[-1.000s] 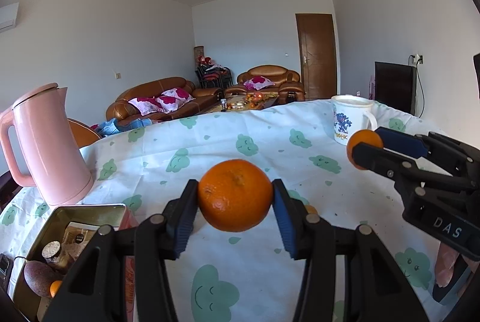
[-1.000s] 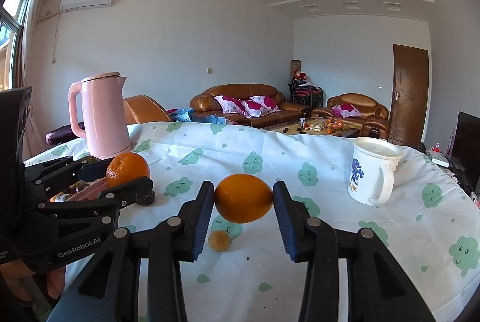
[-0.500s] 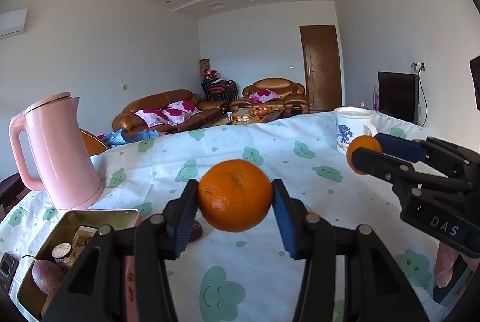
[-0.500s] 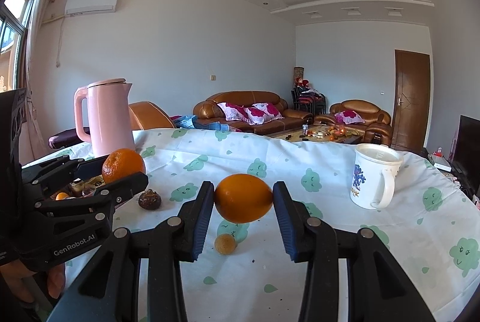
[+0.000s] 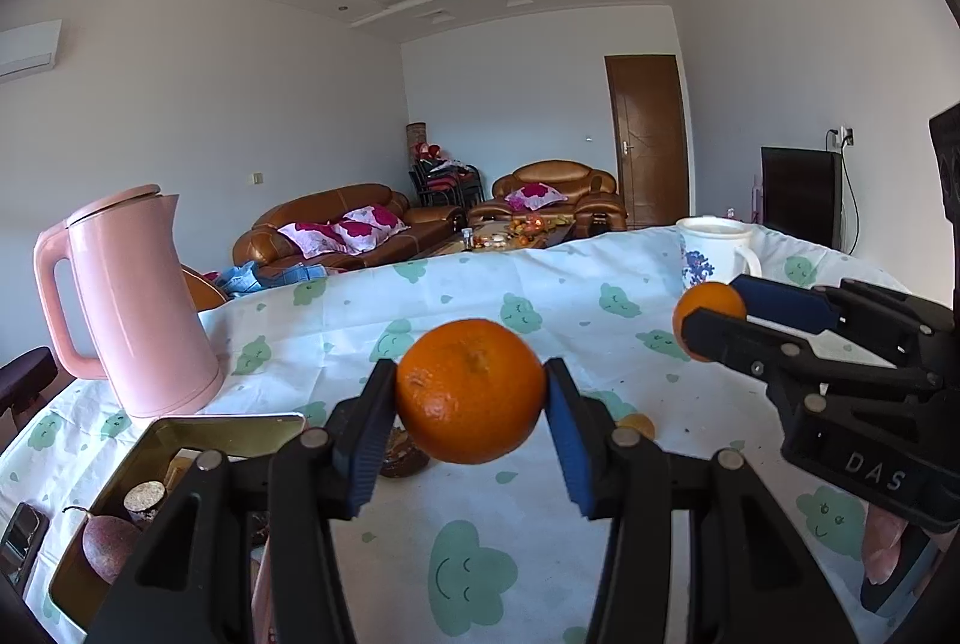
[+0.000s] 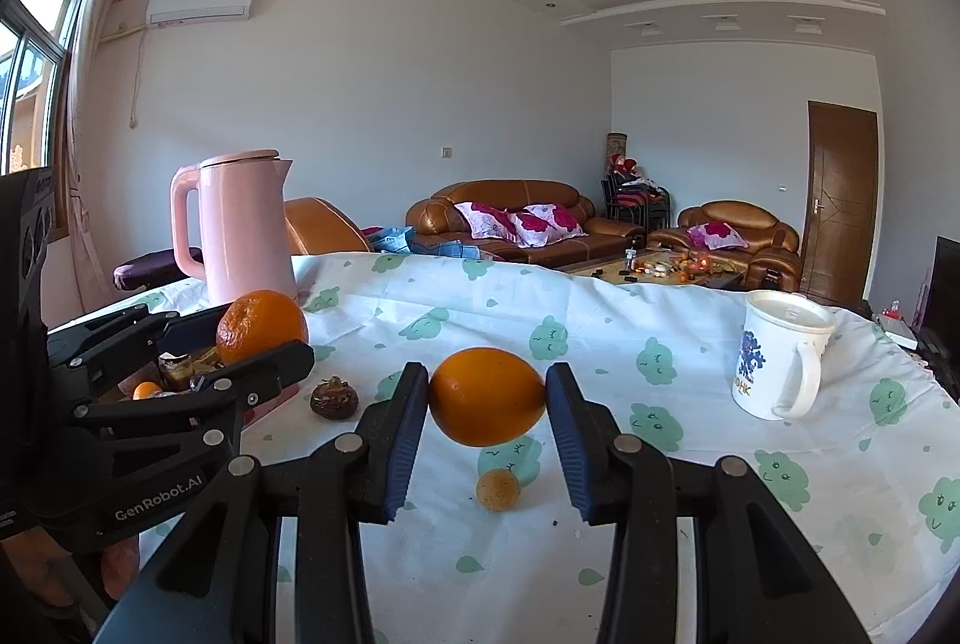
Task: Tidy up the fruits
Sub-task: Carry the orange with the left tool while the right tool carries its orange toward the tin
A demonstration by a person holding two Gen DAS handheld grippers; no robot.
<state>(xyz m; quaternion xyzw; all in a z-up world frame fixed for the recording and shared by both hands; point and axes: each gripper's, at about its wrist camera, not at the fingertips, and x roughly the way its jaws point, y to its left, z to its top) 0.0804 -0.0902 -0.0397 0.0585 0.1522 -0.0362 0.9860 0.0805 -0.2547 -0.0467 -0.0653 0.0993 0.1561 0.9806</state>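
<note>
My left gripper (image 5: 471,395) is shut on a round, dimpled orange (image 5: 471,392) held above the table. In the right wrist view that same orange (image 6: 261,326) shows at the left between the left gripper's black fingers. My right gripper (image 6: 487,398) is shut on a smoother oval orange (image 6: 487,397), also off the table; that oval orange (image 5: 708,311) shows at the right in the left wrist view. A gold metal tin (image 5: 198,440) with a dark fruit and small items lies at the lower left. A small yellowish fruit (image 6: 498,489) and a dark wrinkled fruit (image 6: 334,397) lie on the cloth.
A pink kettle (image 6: 243,230) stands at the table's far left by the tin. A white mug (image 6: 780,356) with a blue figure stands at the right. The tablecloth (image 6: 660,344) is white with green cloud faces. Sofas and a door lie beyond.
Both views have tilted down slightly, so the table and kettle sit lower in the frame and more ceiling shows. Both grips on the oranges are unchanged.
</note>
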